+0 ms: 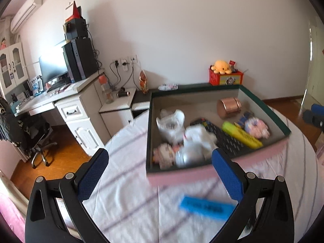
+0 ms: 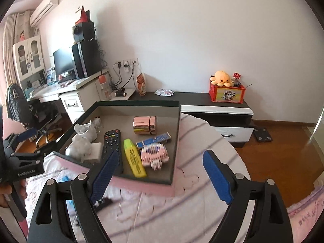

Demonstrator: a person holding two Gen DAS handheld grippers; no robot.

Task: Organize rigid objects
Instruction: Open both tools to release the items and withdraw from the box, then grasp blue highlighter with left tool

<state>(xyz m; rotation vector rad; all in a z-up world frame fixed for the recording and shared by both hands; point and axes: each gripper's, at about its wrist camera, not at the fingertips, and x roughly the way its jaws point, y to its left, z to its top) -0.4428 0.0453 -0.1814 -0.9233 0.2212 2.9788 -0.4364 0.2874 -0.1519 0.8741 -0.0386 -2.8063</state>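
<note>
Hovering wide and empty over the bed (image 2: 202,202), the right tongs (image 2: 160,174) and left tongs (image 1: 160,174) both stand short of the box (image 2: 176,141). The blue eraser-like block (image 1: 206,208) on the sheet beside the box looks like the next pick (my judgement): come down square over its long sides. Inside the box lie a yellow highlighter (image 2: 134,158), remote (image 2: 110,141) and copper tin (image 2: 144,125).

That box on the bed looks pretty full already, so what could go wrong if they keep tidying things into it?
The box sits on a soft, wrinkled bedsheet, so a push could tilt or slide it. A blue item lies loose outside it, blurred; the open left hand-held gripper could misjudge it. Inside, the remote, yellow highlighter and white bag crowd together, so a new item may knock them.
</note>
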